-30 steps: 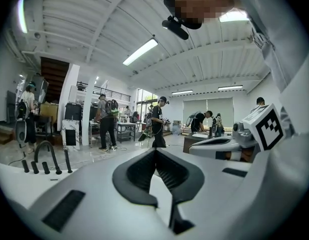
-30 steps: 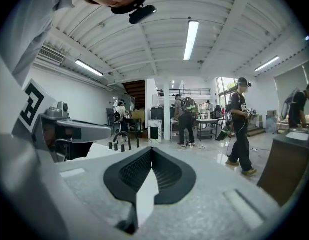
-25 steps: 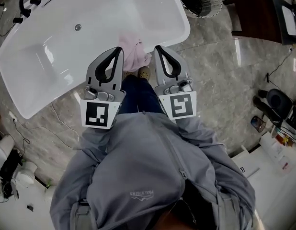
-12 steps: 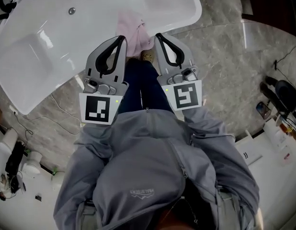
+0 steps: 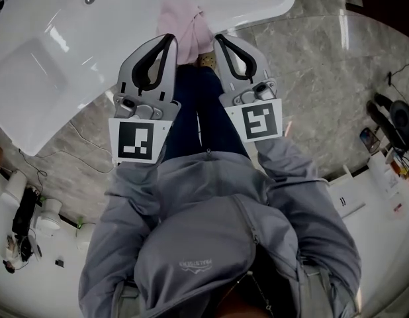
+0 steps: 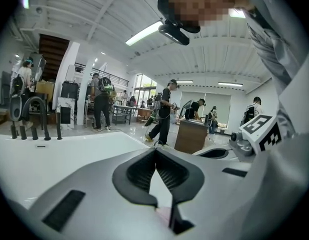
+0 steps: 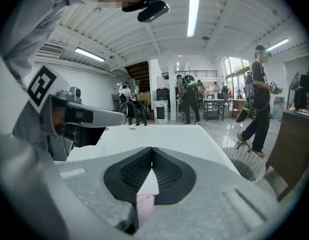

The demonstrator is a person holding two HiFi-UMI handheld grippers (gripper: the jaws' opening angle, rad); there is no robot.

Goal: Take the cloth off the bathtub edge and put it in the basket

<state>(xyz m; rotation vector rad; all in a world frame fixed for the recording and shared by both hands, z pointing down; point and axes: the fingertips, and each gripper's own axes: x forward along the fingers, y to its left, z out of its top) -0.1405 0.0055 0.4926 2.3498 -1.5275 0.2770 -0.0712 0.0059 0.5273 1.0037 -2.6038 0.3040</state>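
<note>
Our left gripper (image 5: pixel 169 38) and right gripper (image 5: pixel 218 40) have jaws together; the pink cloth (image 5: pixel 184 24) drapes the bathtub (image 5: pixel 92 52) rim at 12 o'clock, outside the basket (image 7: pixel 246 164).

Nothing could be read; the small logo (image 5: pixel 196 266) on the grey jacket (image 5: pixel 211 224), behind the left gripper (image 5: pixel 170 38), was too blurred.

My head camera is looking steeply down onto my left gripper (image 5: pixel 168 40), right gripper (image 5: pixel 219 40) and the bathtub (image 5: pixel 257 8) rim; each gripper camera is riding close behind its own jaws, facing across the bathtub into the hall (image 6: pixel 119 111); all three views are sharing the bathtub and pink cloth (image 5: pixel 184 25); each gripper view is catching the other gripper at its edge.
</note>
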